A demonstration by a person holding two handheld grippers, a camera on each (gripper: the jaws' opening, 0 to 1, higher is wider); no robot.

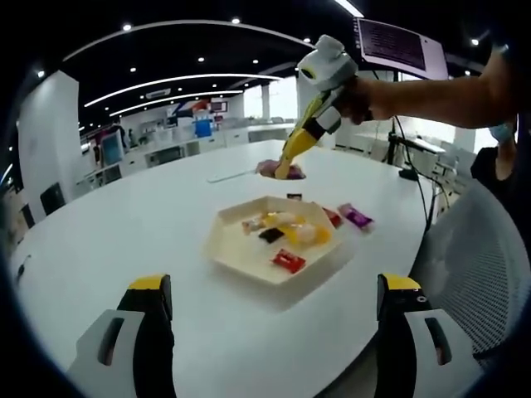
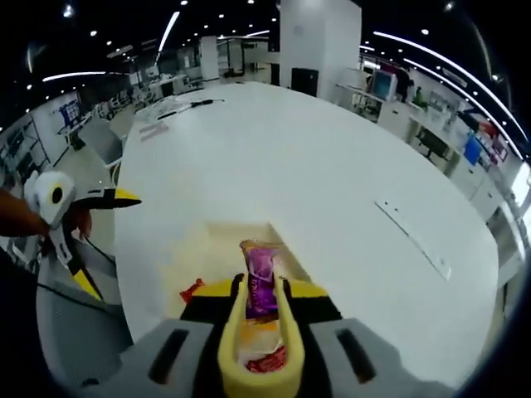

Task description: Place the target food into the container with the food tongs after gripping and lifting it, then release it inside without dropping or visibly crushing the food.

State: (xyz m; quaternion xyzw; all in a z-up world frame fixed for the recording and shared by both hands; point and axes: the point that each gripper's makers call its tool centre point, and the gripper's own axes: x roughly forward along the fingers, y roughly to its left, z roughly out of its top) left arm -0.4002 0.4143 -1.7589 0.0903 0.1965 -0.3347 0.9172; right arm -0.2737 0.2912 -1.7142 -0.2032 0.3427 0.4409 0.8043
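Note:
A white hexagonal tray (image 1: 236, 253) sits mid-table with several wrapped snacks, among them a red packet (image 1: 289, 261) and yellow pieces (image 1: 307, 235). My left gripper (image 1: 276, 290) stands open near the table's front edge, holding nothing. My right gripper (image 1: 322, 112), held in a hand, is shut on yellow food tongs (image 1: 297, 143). The tongs pinch a purple packet (image 1: 278, 169) just above the table beyond the tray's far side. In the right gripper view, my right gripper (image 2: 261, 303) clamps the tongs (image 2: 282, 340), whose tips hold the purple packet (image 2: 260, 278) over the tray (image 2: 220, 245).
A second purple packet (image 1: 357, 217) and a red one (image 1: 333, 217) lie on the table right of the tray. A mesh chair (image 1: 473, 257) stands at the table's right edge. My left gripper (image 2: 83, 203) shows left of the table. A thin strip (image 2: 415, 240) lies farther out.

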